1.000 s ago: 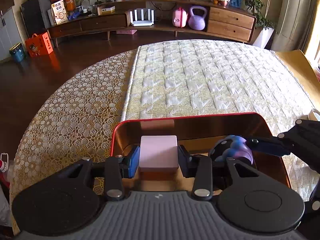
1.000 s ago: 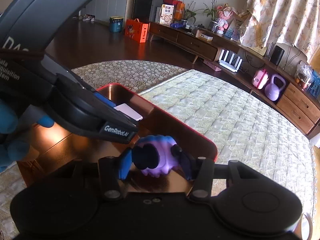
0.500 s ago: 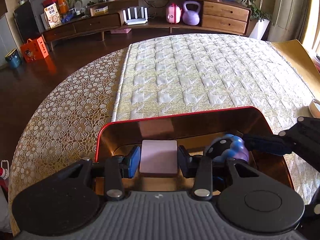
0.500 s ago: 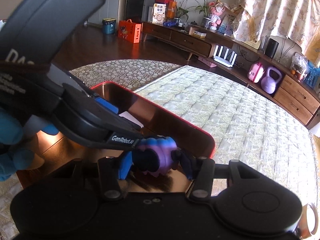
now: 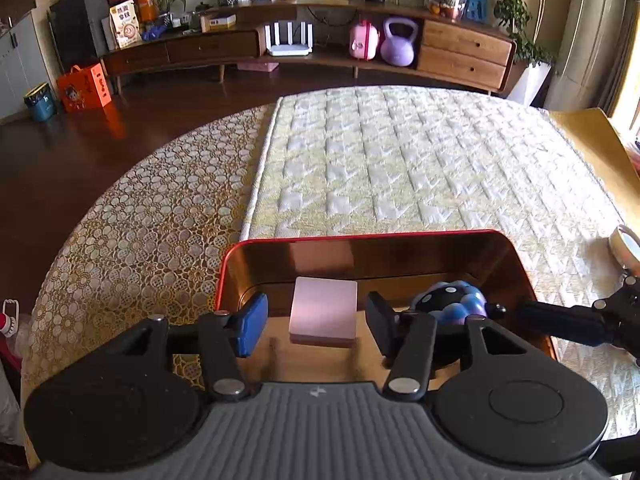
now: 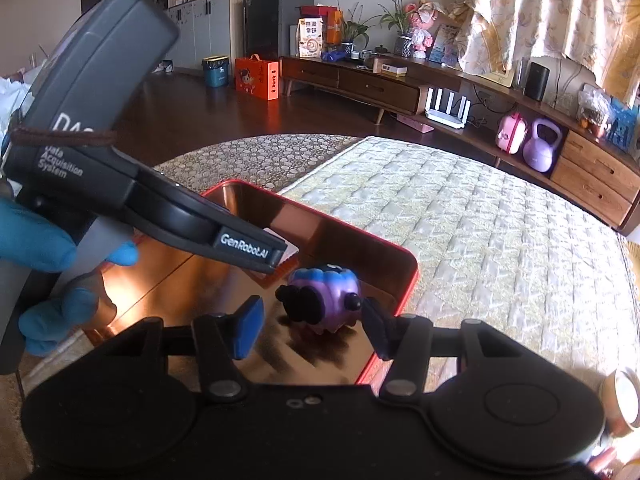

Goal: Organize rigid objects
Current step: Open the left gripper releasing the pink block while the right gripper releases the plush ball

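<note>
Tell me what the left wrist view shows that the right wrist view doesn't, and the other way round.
Only the left wrist view shows the whole pink block, lying free between the open fingers of the left hand-held gripper.

Only the right wrist view shows the blue-gloved hand holding that gripper, which hides most of the block, and the right hand-held gripper open around the purple toy.

Both show the red-rimmed tin, the toy inside it, and the quilted mat.
</note>
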The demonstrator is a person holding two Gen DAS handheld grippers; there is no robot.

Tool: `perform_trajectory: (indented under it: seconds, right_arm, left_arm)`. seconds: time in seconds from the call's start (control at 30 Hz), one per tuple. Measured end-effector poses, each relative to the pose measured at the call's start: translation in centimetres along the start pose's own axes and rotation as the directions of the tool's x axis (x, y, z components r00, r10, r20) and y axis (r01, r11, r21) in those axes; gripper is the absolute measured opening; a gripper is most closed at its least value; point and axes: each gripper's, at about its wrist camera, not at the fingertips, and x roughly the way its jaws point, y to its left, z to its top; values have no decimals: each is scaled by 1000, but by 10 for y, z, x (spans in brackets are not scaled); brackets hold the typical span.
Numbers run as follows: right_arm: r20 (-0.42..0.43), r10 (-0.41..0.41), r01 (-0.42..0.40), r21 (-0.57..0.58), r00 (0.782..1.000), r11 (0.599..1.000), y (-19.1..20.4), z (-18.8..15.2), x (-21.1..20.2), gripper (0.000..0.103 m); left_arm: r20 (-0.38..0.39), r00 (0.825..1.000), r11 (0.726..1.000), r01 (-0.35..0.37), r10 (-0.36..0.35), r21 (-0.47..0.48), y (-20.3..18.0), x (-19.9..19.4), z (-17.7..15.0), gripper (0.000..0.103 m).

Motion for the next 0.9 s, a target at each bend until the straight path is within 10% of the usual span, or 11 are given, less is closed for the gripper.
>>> perform_trajectory:
  seconds: [0.9]
  right_arm:
    - [110,22,-46,218,994,975,-20,-18,-97,96]
  left_arm:
    - [142,988,998,63,-63,5,-20,-106,-29,82]
